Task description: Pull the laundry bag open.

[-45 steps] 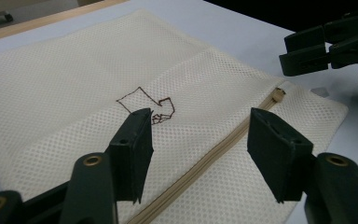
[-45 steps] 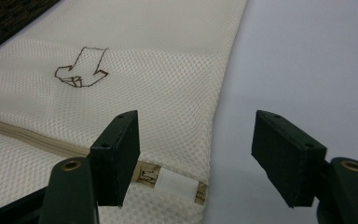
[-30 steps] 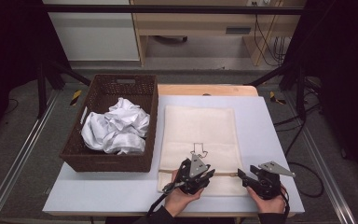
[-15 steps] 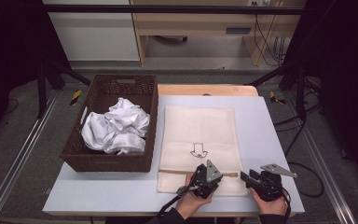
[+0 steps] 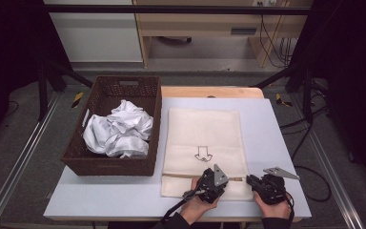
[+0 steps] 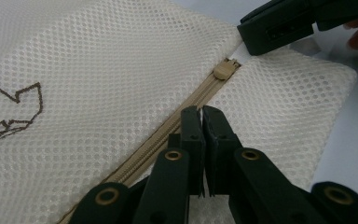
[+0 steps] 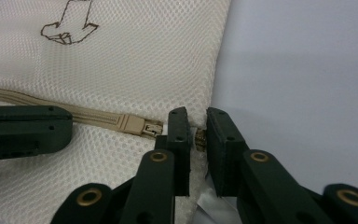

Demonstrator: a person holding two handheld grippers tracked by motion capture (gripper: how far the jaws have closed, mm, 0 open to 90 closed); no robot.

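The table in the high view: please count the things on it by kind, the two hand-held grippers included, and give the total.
Cream mesh laundry bag with beige zipper: 1
Dark brown woven basket: 1
Crumpled white cloth heap in that basket: 1
Black two-jaw grippers, left gripper and right gripper: 2
Total: 5

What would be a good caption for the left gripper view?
Left tongs pinching the mesh laundry bag at its zipper, right tongs beside the slider.

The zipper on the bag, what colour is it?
The zipper is tan, a bit darker than the cream bag. Left gripper view shows it best.
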